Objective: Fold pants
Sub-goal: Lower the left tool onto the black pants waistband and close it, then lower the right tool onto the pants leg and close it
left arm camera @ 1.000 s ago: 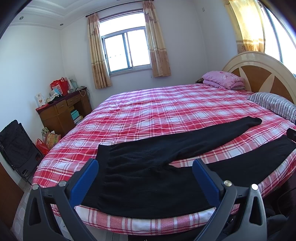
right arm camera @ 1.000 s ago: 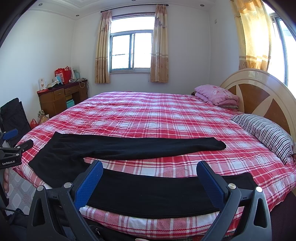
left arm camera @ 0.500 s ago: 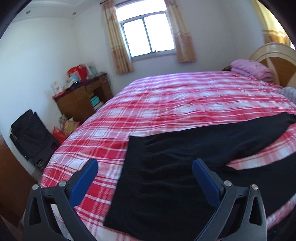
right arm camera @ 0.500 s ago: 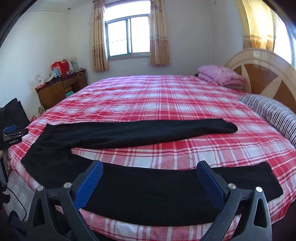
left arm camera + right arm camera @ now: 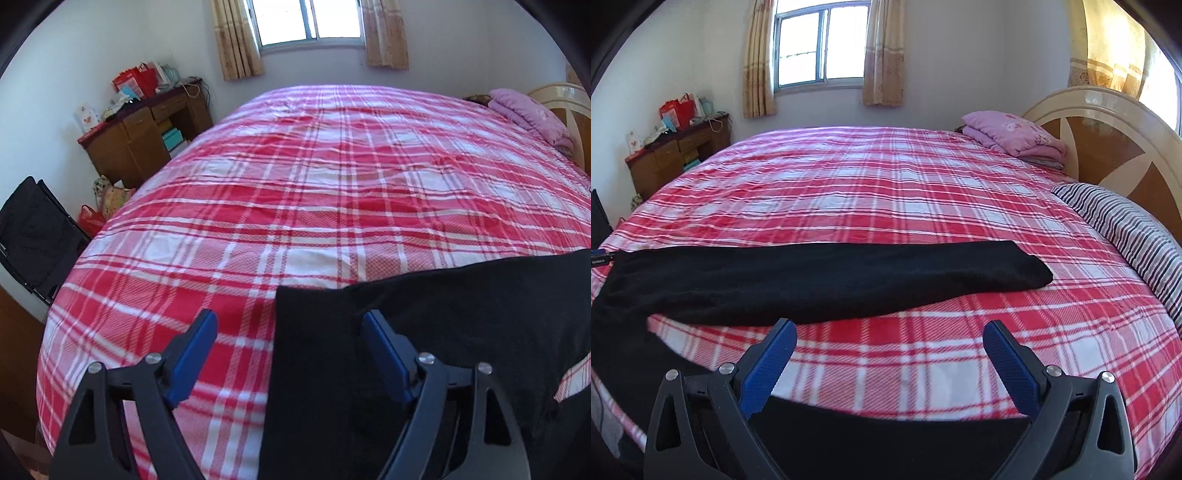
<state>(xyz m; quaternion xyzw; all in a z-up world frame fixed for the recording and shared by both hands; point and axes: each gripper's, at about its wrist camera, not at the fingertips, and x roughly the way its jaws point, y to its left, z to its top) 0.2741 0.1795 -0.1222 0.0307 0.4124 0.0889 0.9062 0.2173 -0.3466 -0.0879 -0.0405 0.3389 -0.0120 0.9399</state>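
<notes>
Left wrist view: the left tongs (image 5: 286,345) point down at a bed (image 5: 332,206) covered in a red and white checked sheet. Black pants (image 5: 443,332) lie flat on the near part of the bed, filling the lower right of the picture. Their straight waistband edge (image 5: 277,362) runs away from the camera and passes between the two blue pads. The left pad (image 5: 192,358) is over bare sheet; the right pad (image 5: 386,360) is over black cloth. The jaws have just been closing, with the waistband edge between them, but the pads are apart and do not press on the cloth. The rest of the garment stretches off to the right.

Right wrist view: the right tongs (image 5: 888,363) are wide open and empty. The pants (image 5: 820,280) lie with their long axis running left to right across the bed. The far leg ends in a cuff (image 5: 1034,275) up and to the right of the tongs, apart from them. The near leg (image 5: 886,435) is a dark band just below the pads, with checked sheet between the two legs.

As a judgement, the left tongs are nearer the waist and the right nearer the near leg, which suits folding one leg over the other.
</notes>
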